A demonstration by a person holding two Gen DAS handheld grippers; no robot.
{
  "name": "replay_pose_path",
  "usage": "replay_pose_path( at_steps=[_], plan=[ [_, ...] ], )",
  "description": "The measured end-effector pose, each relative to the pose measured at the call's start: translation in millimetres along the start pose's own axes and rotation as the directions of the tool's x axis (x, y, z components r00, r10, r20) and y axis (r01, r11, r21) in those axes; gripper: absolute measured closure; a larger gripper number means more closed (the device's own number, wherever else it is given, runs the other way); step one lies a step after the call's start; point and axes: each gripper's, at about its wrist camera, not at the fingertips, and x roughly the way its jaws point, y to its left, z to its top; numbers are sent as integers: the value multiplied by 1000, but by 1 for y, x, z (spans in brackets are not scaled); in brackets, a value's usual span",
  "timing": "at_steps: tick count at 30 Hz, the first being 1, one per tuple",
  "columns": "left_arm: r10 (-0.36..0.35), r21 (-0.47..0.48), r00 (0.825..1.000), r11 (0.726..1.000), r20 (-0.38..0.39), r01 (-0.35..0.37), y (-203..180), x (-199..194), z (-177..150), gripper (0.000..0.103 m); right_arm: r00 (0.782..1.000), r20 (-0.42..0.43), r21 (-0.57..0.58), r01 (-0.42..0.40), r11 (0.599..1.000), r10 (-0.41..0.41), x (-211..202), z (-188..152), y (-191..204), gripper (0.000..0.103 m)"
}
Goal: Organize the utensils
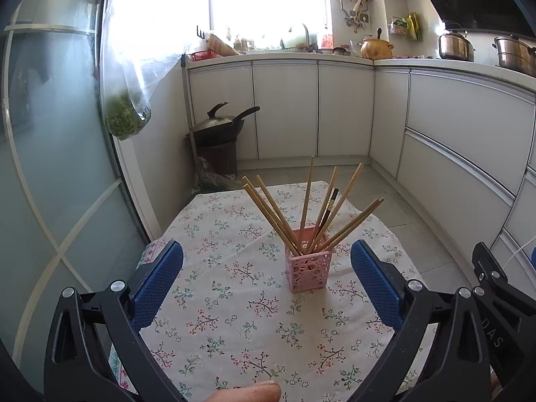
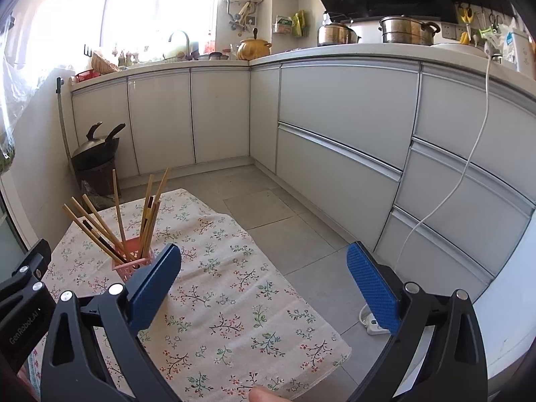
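The left hand-held gripper (image 1: pixel 267 279) is hovering low over the surface (image 1: pixel 234 318) with its blue pads spread wide and gripping nothing, and the pink holder (image 1: pixel 309 268) is standing upright just ahead of it, between the lines of its two fingers but clear of both. The right hand-held gripper (image 2: pixel 264 288) is likewise gaping empty, with that holder (image 2: pixel 132 265) sitting off beyond its left finger, partly hidden behind the pad. Wooden chopsticks (image 1: pixel 278 214) are fanning out of the holder, with a dark one among them, while the flowered cloth is covering the surface underneath.
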Motion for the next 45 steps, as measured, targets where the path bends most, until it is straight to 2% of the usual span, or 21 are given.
replay_pose_path(
  at_steps=[24, 45],
  plan=[
    [-7, -2, 1000, 1000, -21, 7, -1, 5, -4, 7, 998, -55, 24, -18, 1000, 19, 10, -3, -3, 6],
    [-6, -1, 1000, 1000, -28, 6, 0, 8, -5, 7, 997, -68, 33, -21, 999, 23, 15, -5, -2, 6]
  ],
)
